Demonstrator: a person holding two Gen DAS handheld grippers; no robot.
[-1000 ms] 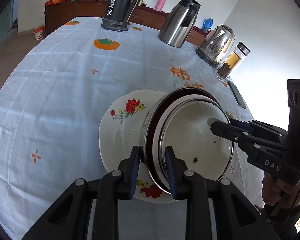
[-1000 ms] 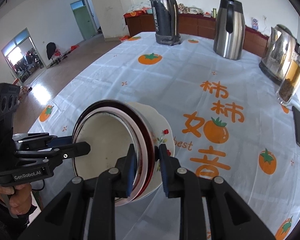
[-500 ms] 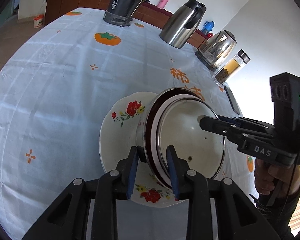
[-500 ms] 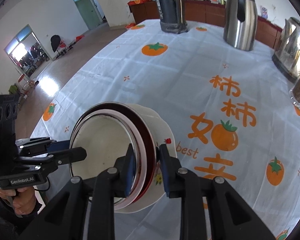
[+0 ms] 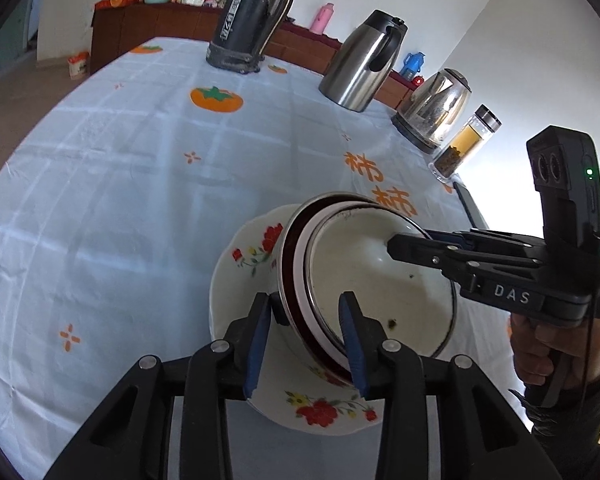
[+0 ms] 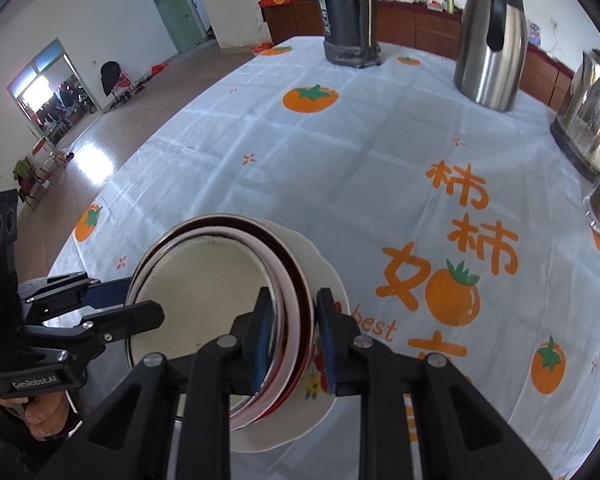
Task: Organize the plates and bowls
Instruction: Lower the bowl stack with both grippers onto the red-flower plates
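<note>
Centrally, low in both frames, the enamel bowl (image 5: 380, 280) is being clamped by its rim over the floral plate (image 5: 240, 280) by the left gripper (image 5: 306, 340) and right gripper (image 6: 292, 336).

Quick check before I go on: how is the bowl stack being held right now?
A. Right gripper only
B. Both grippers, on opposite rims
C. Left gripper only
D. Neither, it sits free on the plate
B: the left gripper and the right gripper each straddle the rim of the bowl stack from opposite sides, above the floral plate.
</note>
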